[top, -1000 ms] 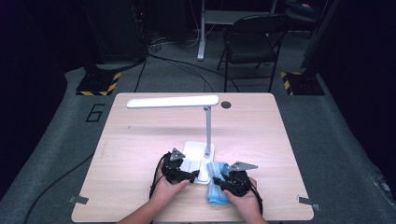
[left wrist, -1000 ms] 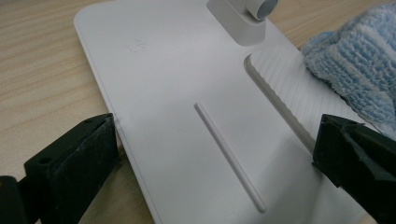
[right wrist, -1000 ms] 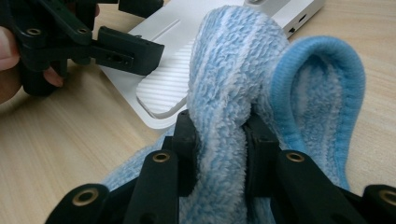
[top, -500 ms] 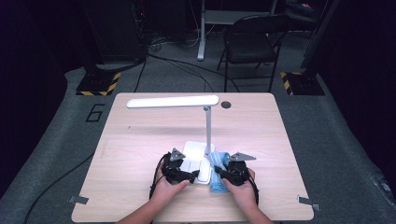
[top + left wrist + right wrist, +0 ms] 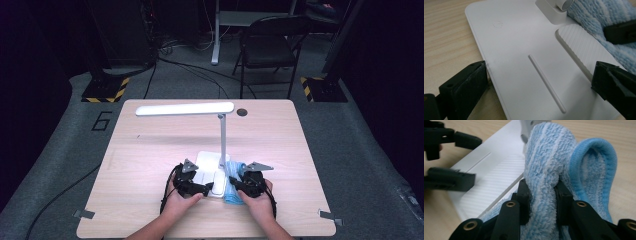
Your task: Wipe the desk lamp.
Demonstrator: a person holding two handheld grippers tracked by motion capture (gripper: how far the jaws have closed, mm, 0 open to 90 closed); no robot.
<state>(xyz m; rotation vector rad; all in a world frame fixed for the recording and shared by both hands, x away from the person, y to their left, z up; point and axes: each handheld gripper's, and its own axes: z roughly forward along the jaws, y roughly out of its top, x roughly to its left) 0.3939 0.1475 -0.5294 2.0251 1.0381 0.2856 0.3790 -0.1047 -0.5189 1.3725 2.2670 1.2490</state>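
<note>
A white desk lamp stands on the table, its flat base [image 5: 210,167] near the front edge and its long head [image 5: 185,109] held up on a thin pole. My left gripper [image 5: 199,189] [image 5: 539,80] is open, with its jaws spread across the base [image 5: 519,50], one at each side edge. My right gripper [image 5: 241,186] [image 5: 541,195] is shut on a bunched fold of a fluffy blue-and-white striped cloth [image 5: 544,162]. That cloth [image 5: 232,196] [image 5: 599,15] lies against the right side of the base [image 5: 491,177].
The wooden table [image 5: 150,150] has a small dark round hole [image 5: 242,112] at the back. A black folding chair [image 5: 267,45] and stands with yellow-black striped feet [image 5: 105,92] sit on the grey floor behind it. The left gripper [image 5: 446,157] also appears across the base in the right gripper view.
My right gripper has shifted slightly left and forward with the cloth, closer to the lamp base. The left gripper has hardly moved.
</note>
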